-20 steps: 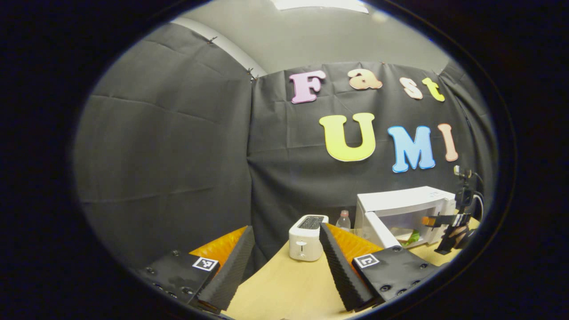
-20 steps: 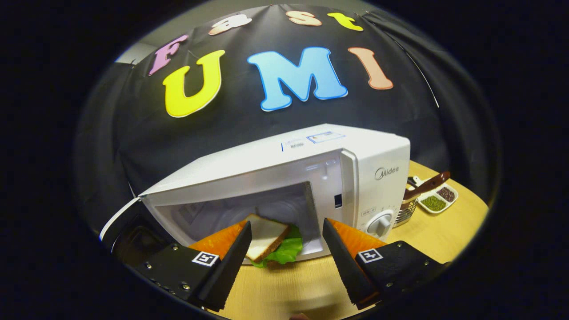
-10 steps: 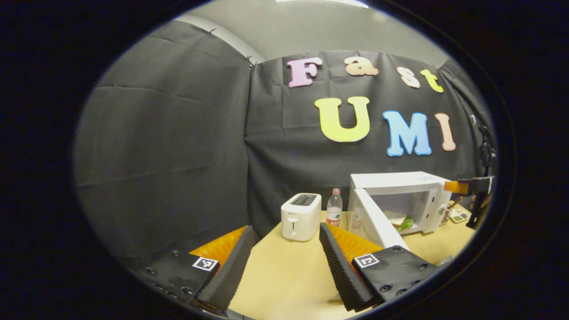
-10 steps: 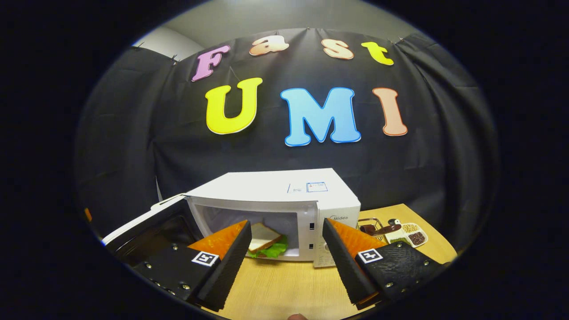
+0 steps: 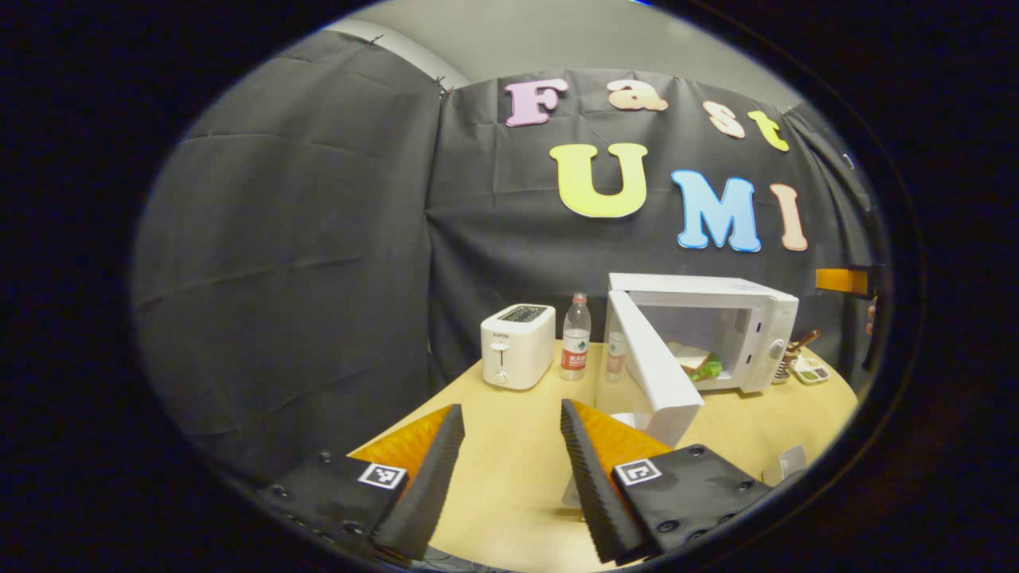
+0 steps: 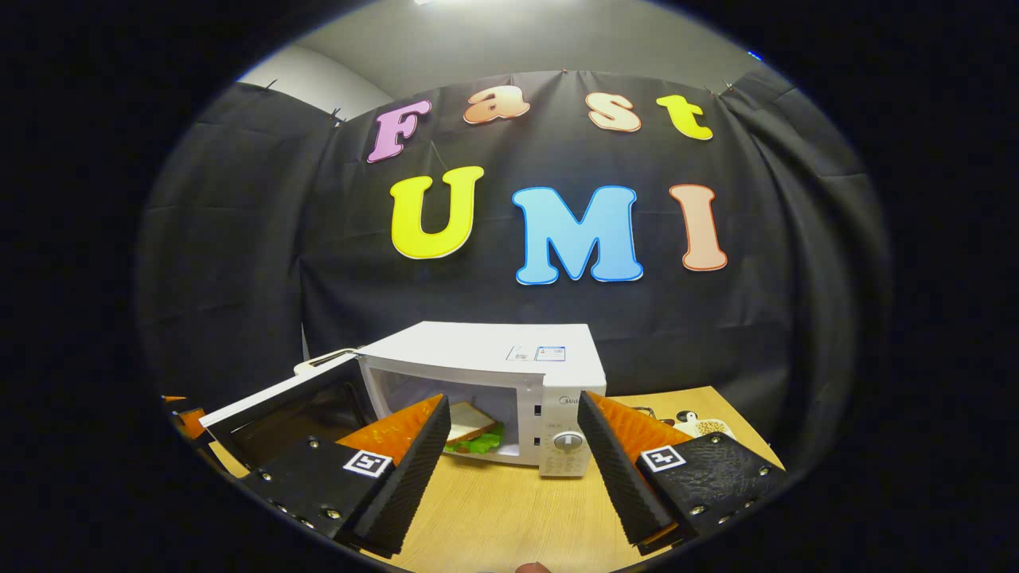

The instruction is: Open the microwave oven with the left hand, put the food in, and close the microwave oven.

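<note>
Microwave oven (image 6: 509, 374), door (image 6: 279, 402) swung open, sandwich (image 6: 471, 430) inside, ahead of the right hand-held gripper (image 6: 509, 465); left hand-held gripper (image 5: 505, 469) over the worktop (image 5: 509, 414). Both released, empty.

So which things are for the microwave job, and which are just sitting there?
For the job:
white microwave oven
its open door
bread-and-lettuce sandwich inside
open left gripper

Just sitting there:
white toaster
clear water bottle
divided snack dish

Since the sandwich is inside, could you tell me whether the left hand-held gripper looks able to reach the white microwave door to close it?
Probably yes: the left hand-held gripper is open and empty, with bare wooden table up to the swung-open white microwave door.
</note>
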`<state>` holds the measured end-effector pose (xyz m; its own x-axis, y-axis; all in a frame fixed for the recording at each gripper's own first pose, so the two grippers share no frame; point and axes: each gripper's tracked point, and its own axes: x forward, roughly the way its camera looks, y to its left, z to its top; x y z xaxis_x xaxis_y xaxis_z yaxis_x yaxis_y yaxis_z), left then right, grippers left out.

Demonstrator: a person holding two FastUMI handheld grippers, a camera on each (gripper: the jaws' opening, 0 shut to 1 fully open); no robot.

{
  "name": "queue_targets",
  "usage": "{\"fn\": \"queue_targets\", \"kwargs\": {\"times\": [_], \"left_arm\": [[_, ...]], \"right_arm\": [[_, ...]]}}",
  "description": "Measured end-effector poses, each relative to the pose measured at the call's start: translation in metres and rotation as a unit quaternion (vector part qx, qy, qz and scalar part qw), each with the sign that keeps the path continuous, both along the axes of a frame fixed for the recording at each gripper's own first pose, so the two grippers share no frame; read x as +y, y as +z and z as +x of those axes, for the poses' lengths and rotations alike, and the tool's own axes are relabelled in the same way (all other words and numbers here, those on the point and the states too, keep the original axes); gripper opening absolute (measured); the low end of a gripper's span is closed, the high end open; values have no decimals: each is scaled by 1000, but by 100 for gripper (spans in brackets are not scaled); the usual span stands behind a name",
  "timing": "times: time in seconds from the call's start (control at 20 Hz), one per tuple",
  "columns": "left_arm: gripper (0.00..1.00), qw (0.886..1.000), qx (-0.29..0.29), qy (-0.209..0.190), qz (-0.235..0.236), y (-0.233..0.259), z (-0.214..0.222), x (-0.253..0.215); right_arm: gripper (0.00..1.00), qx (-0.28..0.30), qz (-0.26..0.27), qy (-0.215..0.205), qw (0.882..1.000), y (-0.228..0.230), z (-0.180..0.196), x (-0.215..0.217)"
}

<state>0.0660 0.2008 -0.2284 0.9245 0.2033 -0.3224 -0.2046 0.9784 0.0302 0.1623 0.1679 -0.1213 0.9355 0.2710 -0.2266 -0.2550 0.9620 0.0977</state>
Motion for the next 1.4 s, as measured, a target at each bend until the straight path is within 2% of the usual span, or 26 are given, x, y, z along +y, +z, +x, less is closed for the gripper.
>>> {"fn": "queue_targets", "kwargs": {"times": [0.15,0.2,0.25,0.3,0.35,0.4,0.45,0.5,0.95,1.4], "left_arm": [[44,1000,7,-10,-3,-8,2,-17],[43,1000,9,-7,3,-9,-2,-22],[31,1000,6,-7,6,-8,1,-26],[25,1000,8,-9,6,-12,2,-30],[10,1000,8,-5,7,-13,3,-32],[9,1000,13,-2,9,-12,2,-32],[8,1000,16,-1,6,-12,2,-34],[8,1000,18,-1,0,-14,2,-37],[8,999,28,-28,-13,-14,1,-94],[7,992,24,-121,-22,-5,20,-188]], "right_arm": [[98,3,-1,-1,1000,0,-8,-16],[98,3,-3,-2,1000,2,-11,-22],[93,3,-4,-1,1000,2,-14,-27],[93,2,-6,-1,1000,3,-17,-33],[93,1,-7,-2,1000,3,-20,-39],[98,0,-8,-5,1000,4,-22,-45],[93,0,-8,-6,1000,3,-25,-51],[98,1,-6,-8,1000,4,-28,-56],[98,7,9,-13,1000,4,-50,-93],[98,15,27,-16,999,7,-73,-107]]}}
